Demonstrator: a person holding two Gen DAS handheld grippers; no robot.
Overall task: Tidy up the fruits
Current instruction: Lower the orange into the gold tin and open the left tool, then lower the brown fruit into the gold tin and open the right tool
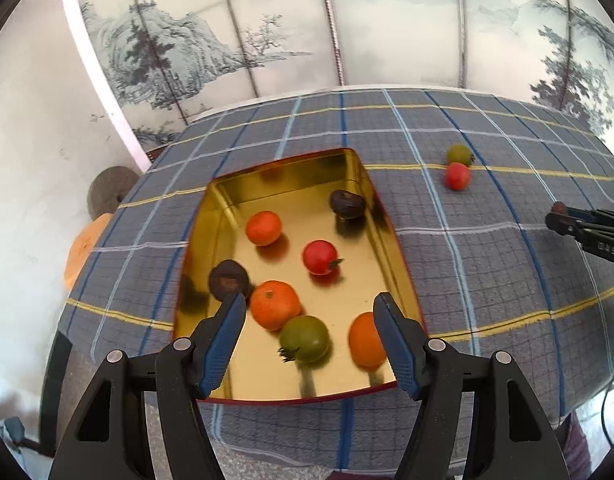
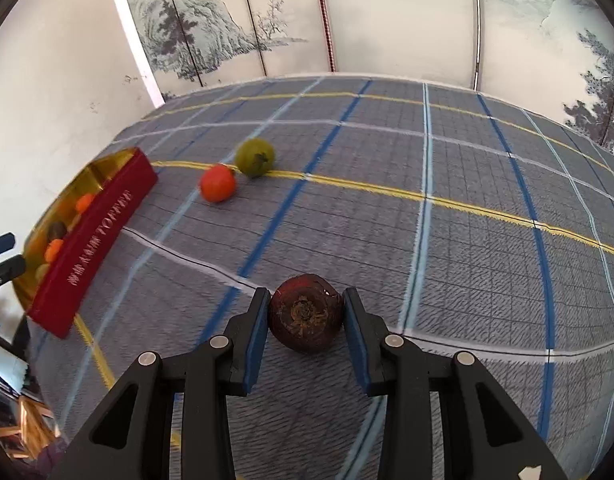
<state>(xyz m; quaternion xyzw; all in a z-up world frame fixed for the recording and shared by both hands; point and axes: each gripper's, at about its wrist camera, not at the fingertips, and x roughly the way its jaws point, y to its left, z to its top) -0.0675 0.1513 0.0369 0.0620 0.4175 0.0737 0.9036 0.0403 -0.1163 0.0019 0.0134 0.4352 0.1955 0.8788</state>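
Dark purple fruit (image 2: 306, 312) sits clamped between the right gripper (image 2: 305, 318) jaws

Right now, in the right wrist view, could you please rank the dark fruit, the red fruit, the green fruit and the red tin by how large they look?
1. Red tin
2. Dark fruit, though closest to the camera
3. Red fruit and green fruit: look alike

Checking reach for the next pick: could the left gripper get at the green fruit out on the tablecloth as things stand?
Probably yes. The left gripper is open and empty above the tin; bare cloth lies between the tin and the green fruit. Only the red fruit touching it crowds the fingers.
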